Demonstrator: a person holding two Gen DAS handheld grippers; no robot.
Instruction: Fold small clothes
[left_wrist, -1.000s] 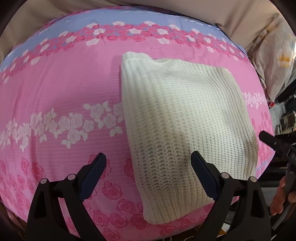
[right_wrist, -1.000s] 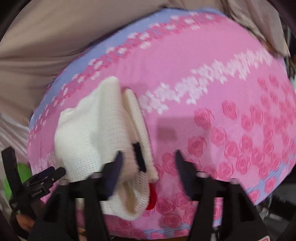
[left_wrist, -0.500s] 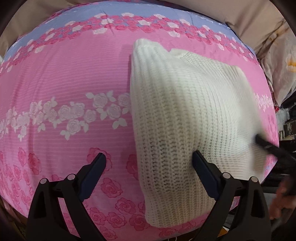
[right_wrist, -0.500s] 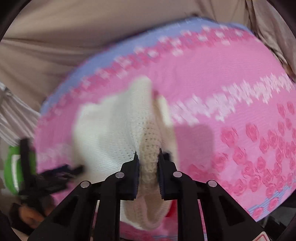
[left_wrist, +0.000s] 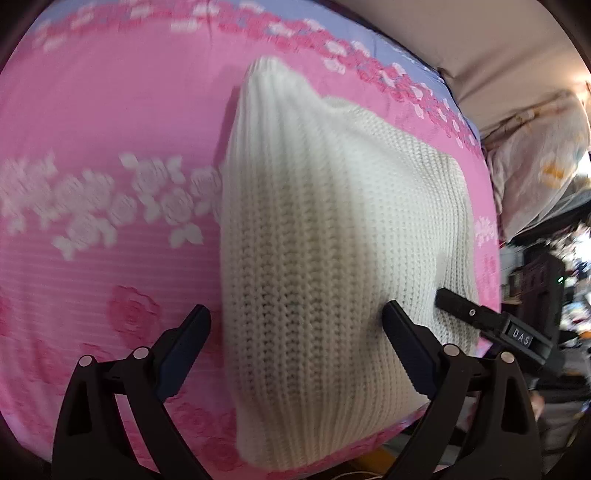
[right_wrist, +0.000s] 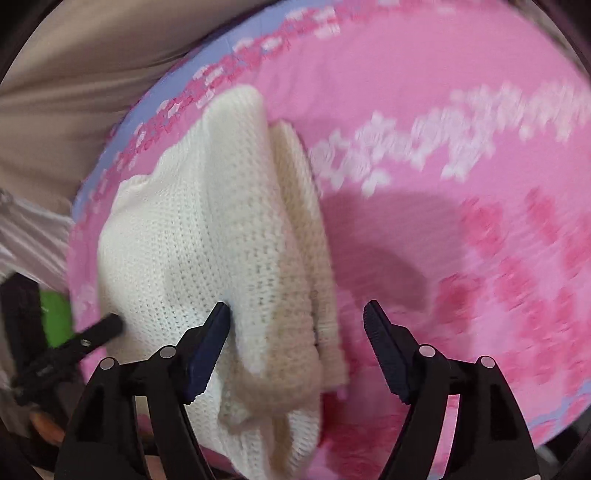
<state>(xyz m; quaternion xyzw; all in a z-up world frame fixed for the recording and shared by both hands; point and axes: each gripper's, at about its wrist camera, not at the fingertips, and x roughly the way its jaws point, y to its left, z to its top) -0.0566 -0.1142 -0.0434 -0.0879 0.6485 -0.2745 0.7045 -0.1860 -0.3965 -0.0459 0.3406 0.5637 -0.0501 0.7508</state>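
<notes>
A white knitted sweater (left_wrist: 325, 258) lies folded on a pink bed cover (left_wrist: 92, 110) with roses on it. In the left wrist view the sweater is a long shape. Its long way runs from the near edge of the bed, down by the gripper, up and away to the far side. The far end comes to a small raised bump near the blue and pink flower stripe. The knit ribs run the same way as the long side. The sweater sits to the right of the middle of the bed, close to the right edge.

The left gripper (left_wrist: 295, 332) has its jaws wide apart. The near end of the sweater is between them, but the pads do not press on it. The left finger is over the pink cover and the right finger is over the knit.

The right gripper (right_wrist: 297, 334) has just been opening its jaws, and now they stand wide. The thick folded edge of the sweater (right_wrist: 229, 258) lies loose between them. The left pad is right at the knit, and the right pad is over the pink cover, away from the cloth. In this view the layers of the fold show along the right side of the sweater.

A beige sheet (right_wrist: 74, 92) lies past the far edge of the pink cover.
</notes>
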